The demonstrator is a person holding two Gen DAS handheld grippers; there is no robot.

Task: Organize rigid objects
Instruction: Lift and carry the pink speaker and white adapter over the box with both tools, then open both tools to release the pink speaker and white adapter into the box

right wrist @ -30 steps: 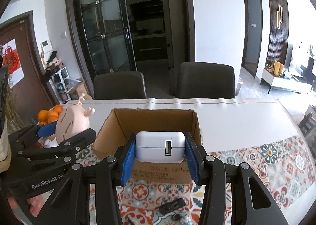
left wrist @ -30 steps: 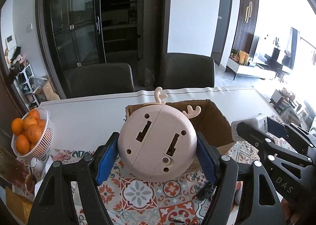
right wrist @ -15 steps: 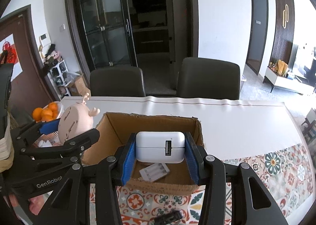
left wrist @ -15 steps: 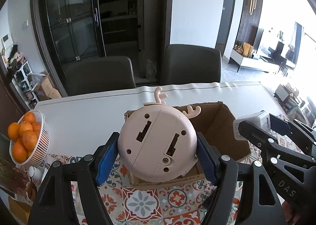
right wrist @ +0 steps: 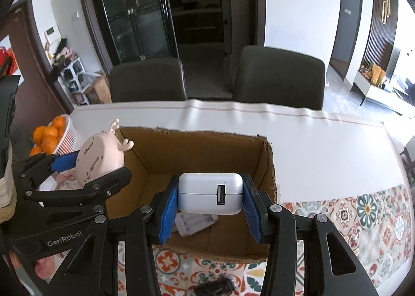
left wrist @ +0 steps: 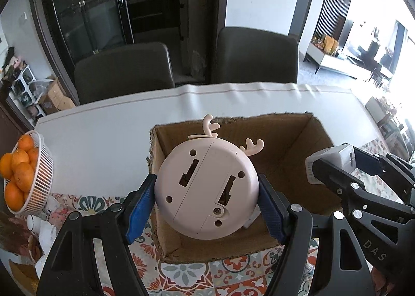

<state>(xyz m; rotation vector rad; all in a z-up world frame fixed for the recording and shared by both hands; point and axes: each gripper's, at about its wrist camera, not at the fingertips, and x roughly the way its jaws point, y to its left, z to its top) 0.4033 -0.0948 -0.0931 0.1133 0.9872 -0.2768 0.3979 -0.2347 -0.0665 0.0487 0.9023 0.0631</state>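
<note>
— Fingers [left wrist: 141, 205] of the left gripper [left wrist: 206, 203]?
— Clamped on a round pink antlered toy [left wrist: 206, 189], held over the open cardboard box [left wrist: 298, 140].
— And the right gripper [right wrist: 210, 202]?
— Pinching a white USB charger [right wrist: 210, 193] above the same box, where a white battery holder [right wrist: 193, 223] lies inside.

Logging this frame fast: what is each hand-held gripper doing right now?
Left hand-held gripper: closed on the pink deer clock.
Right hand-held gripper: closed on the white USB charger.
</note>
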